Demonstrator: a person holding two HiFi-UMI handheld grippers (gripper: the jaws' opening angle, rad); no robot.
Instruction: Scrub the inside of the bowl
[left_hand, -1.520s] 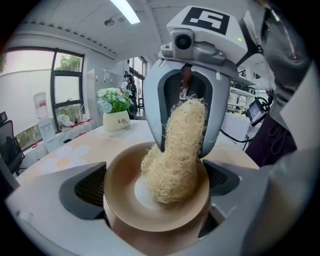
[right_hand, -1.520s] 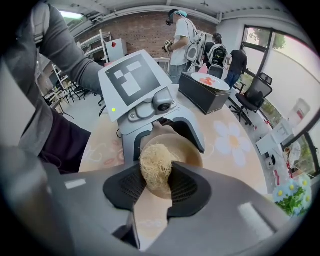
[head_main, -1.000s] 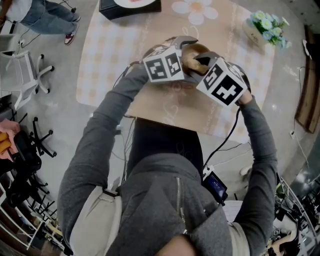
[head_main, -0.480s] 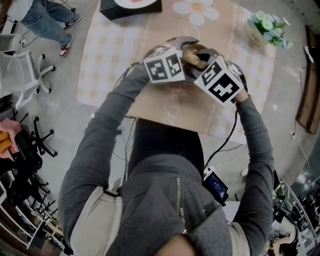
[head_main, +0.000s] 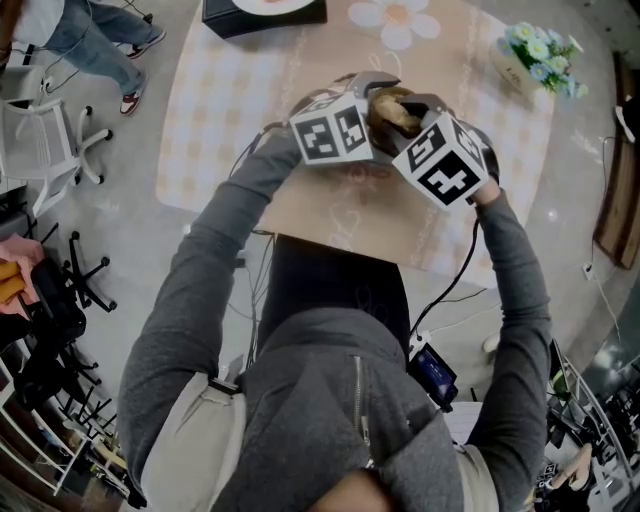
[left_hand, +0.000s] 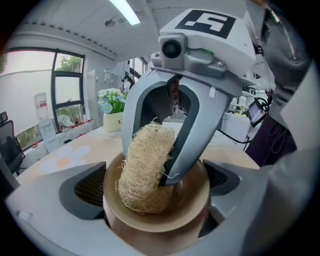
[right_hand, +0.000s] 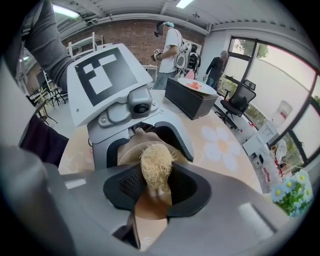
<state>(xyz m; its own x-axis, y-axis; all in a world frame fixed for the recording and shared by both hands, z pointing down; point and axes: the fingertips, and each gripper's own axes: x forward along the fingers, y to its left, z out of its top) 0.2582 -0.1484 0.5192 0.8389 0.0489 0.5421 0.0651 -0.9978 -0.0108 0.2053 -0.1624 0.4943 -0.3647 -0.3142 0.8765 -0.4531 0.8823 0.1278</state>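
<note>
**Change since half a second ago:** the right gripper's marker cube has swung slightly back to the right. The left gripper's cube is almost where it was.

**Left gripper** (left_hand: 152, 212): fingers closed on the outer walls of the bowl (left_hand: 194, 202). It holds the bowl with the mouth tipped toward its own camera, probably so the inside faces the other tool.

**Bowl:** tan and shallow, clamped between the left fingers. It appears lifted above the near edge of the surface (head_main: 230, 90), not resting on it.

**Right gripper** (right_hand: 156, 192): fingers pinched on the loofah scrubber (left_hand: 145, 172). It comes in from the far side, opposite the left gripper.

**Loofah scrubber:** a pale, fibrous pad. Its lower end is pressed against the bowl's inner wall and floor, left of centre.

**Step in hand (judged):** scrubbing is under way. One gripper steadies the bowl and the other works the scrubber.

**Also on the surface:** a flower pot (head_main: 535, 50) and a black box (head_main: 262, 12), both well apart from the work.
</note>
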